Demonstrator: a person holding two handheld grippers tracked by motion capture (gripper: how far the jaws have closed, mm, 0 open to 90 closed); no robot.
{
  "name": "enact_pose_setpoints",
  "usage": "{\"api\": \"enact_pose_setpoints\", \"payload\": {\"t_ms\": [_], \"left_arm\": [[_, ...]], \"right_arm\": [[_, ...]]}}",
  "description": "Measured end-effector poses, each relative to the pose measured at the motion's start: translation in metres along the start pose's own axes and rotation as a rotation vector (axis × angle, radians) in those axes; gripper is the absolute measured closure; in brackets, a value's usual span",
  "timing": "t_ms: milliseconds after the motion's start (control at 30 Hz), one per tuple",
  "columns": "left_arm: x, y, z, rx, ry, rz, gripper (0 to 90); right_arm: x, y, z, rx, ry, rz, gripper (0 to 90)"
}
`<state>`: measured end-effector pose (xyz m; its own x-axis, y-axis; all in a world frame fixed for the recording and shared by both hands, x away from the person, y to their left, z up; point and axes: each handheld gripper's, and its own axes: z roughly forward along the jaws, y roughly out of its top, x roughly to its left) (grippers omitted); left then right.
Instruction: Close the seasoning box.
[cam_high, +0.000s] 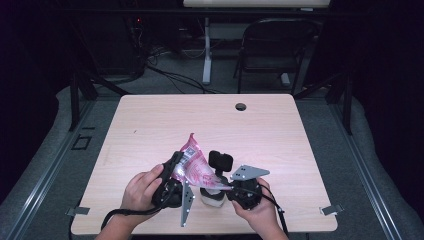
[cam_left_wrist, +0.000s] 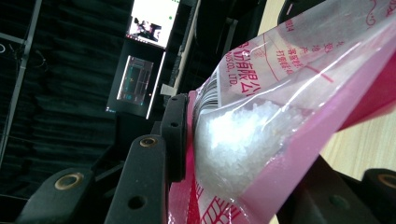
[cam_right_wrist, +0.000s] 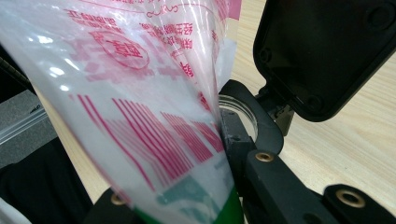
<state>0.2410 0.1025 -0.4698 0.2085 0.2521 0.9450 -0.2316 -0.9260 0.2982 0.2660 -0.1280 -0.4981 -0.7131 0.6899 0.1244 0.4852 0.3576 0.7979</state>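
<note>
A pink and clear printed plastic bag (cam_high: 192, 165) holding white crystals (cam_left_wrist: 233, 144) is tilted above the table's front middle. My left gripper (cam_high: 175, 162) is shut on the bag's upper left part, and one pad (cam_left_wrist: 175, 135) presses its side. A small clear jar (cam_high: 212, 197) with its black flip lid (cam_high: 220, 161) standing open sits low at the front, with my right gripper (cam_high: 220, 192) shut around it. In the right gripper view the jar's rim (cam_right_wrist: 243, 112) shows beside one finger (cam_right_wrist: 243, 140), and the bag (cam_right_wrist: 140, 116) hides the other finger. The bag's lower end hangs over the jar.
The light wooden table (cam_high: 150, 125) has a round cable hole (cam_high: 241, 106) at the far edge. A folding chair (cam_high: 275, 50) and a desk leg (cam_high: 206, 50) stand beyond it. A lit screen (cam_left_wrist: 152, 21) hangs in the dark background.
</note>
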Motion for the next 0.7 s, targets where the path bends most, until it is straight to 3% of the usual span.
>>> {"api": "enact_pose_setpoints", "payload": {"t_ms": [700], "left_arm": [[0.0013,0.0007,-0.0011,-0.001,0.001,0.002,67.3]], "right_arm": [[0.0003,-0.0001,0.0007,-0.003,0.006,0.002,87.9]]}}
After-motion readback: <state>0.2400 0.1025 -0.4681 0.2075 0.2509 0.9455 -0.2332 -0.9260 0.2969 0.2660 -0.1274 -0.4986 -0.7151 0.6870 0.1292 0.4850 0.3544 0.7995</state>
